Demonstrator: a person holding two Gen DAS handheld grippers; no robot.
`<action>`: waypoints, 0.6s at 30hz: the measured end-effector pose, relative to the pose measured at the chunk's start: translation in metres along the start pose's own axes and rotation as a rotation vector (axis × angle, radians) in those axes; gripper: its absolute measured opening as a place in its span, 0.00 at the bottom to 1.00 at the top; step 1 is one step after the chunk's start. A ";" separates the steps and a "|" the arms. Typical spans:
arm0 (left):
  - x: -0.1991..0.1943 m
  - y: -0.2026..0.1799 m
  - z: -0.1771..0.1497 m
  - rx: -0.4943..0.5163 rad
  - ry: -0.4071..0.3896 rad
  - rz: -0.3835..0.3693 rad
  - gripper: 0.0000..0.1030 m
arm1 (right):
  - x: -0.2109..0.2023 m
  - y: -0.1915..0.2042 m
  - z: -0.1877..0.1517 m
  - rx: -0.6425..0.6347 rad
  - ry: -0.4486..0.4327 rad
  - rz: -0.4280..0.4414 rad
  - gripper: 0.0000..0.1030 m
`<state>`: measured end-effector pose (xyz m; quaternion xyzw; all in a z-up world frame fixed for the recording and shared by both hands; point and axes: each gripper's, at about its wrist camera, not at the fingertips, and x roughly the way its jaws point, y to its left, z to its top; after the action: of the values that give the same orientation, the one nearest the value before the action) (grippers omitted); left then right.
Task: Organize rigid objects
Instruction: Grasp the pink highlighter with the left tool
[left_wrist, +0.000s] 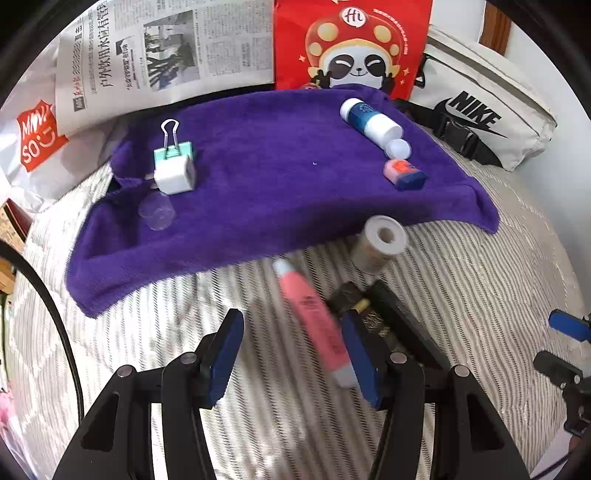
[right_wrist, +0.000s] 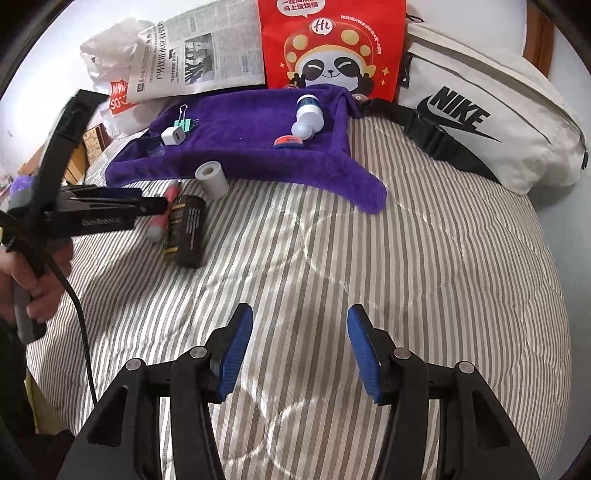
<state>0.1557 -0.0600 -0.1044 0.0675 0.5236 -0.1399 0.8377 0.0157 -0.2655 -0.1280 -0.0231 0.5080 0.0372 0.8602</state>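
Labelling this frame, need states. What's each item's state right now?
Left gripper: open, pink tube between pads, not clamped.
Right gripper: open, empty.
Pink tube: lying on bedspread.
Black box: lying beside tube.
White roll: on its side at towel edge.
White bottle: lying on towel.
Charger: on towel.
Binder clip: on towel.

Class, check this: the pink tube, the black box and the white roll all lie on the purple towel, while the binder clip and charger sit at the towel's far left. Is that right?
Not quite. The pink tube, black box and white roll lie on the striped quilt, just off the purple towel; the right wrist view shows it. The binder clip and charger do sit at the towel's far left.
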 end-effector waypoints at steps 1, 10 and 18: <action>0.001 -0.001 -0.001 0.004 0.004 0.019 0.53 | 0.000 0.000 -0.001 0.000 0.000 -0.001 0.52; -0.002 0.007 -0.016 0.017 0.011 0.075 0.53 | 0.005 -0.002 -0.011 0.013 0.018 0.022 0.52; 0.004 -0.004 -0.013 0.034 -0.057 0.018 0.16 | 0.009 0.002 -0.015 0.008 0.034 0.022 0.52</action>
<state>0.1446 -0.0607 -0.1136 0.0823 0.4965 -0.1429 0.8522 0.0067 -0.2639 -0.1427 -0.0148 0.5228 0.0445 0.8512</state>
